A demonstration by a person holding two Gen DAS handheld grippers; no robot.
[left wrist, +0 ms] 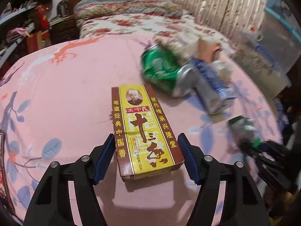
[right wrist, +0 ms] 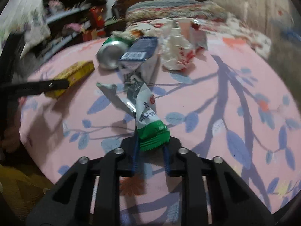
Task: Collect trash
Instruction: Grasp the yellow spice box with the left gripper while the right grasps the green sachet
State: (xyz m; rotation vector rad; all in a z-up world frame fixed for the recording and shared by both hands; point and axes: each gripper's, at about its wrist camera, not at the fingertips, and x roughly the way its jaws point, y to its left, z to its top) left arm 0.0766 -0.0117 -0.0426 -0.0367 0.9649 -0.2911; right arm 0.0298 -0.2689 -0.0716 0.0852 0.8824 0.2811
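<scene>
A long yellow and brown cardboard box (left wrist: 145, 130) is seen lying flat on the pink bedsheet with blue leaves (left wrist: 65, 86). The left gripper (left wrist: 146, 158) is set around the near end of the box, with its blue pads just beside the box's two sides; a firm squeeze cannot be told. Past the far end of the box, a dented green metal can (left wrist: 160, 71) and a blue and silver carton (left wrist: 208, 82) are lying together. To the right of the box, a crumpled green and white plastic wrapper (right wrist: 148, 116) is pinched in the narrow right gripper (right wrist: 150, 150).
</scene>
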